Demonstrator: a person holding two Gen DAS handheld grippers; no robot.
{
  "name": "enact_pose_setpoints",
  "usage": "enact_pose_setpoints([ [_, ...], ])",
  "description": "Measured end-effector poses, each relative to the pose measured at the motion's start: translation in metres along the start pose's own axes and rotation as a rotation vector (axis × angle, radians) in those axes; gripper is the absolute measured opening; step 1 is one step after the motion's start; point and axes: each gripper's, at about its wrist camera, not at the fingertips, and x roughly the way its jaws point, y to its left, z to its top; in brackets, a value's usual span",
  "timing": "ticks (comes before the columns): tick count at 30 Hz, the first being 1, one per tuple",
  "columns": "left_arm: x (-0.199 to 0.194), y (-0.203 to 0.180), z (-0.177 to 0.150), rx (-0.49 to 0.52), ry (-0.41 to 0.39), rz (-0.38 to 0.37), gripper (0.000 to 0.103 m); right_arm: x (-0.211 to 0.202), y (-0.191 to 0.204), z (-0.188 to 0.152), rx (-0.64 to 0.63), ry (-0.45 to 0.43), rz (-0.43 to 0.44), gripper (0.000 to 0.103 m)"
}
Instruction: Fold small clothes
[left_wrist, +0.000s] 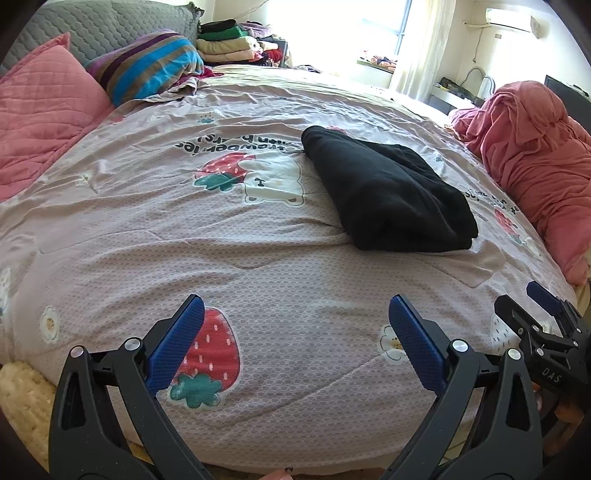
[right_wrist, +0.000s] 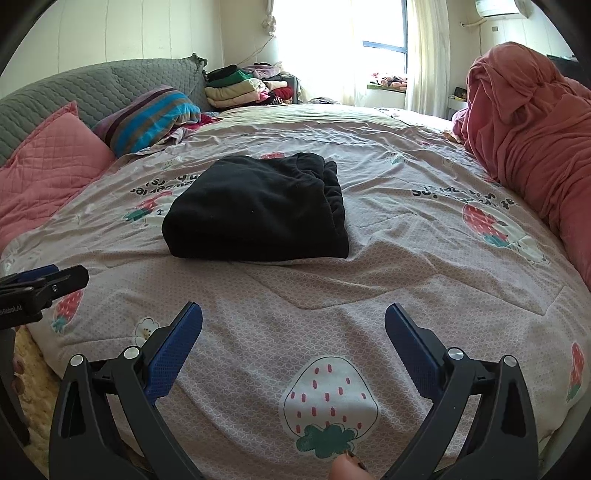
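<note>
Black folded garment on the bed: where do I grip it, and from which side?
Take the black folded garment at its near folded edge, coming in low from the bed's foot. That edge is thick, raised off the strawberry quilt and faces both open grippers; the layered loose edges sit on its right.

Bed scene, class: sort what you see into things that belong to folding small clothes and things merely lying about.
Belongs to the job:
black garment, lying folded on the strawberry bedspread
left hand-held gripper, open
right hand-held gripper, open

Just lying about:
pink pillow
striped pillow
pile of clothes beyond the bed
bundled pink blanket
</note>
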Motion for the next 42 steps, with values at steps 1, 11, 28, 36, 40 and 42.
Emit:
enact_pose_setpoints([
  [1,-0.0001,0.0003,-0.0001,-0.001,0.000,0.002,0.094,0.0002,0.0007,-0.0002,0.000,0.001,-0.001,0.099],
  [11,-0.0007,0.0011,0.0003,0.004,-0.002,0.009,0.094,0.0001,0.0020,-0.0029,0.000,0.003,-0.009,0.099],
  [28,0.0003,0.0013,-0.0002,0.007,0.002,0.029,0.094,0.0030,-0.0037,-0.0042,0.022,0.026,-0.005,0.099],
  [36,0.0003,0.0006,0.0000,0.008,0.002,0.029,0.094,0.0036,-0.0035,-0.0049,0.023,0.030,-0.007,0.099],
  [40,0.0002,0.0021,-0.0006,0.005,0.002,0.030,0.094,0.0047,-0.0036,-0.0051,0.027,0.037,-0.007,0.099],
  [42,0.0004,0.0028,-0.0006,0.005,0.002,0.031,0.094,0.0056,-0.0037,-0.0058,0.031,0.041,-0.006,0.099],
])
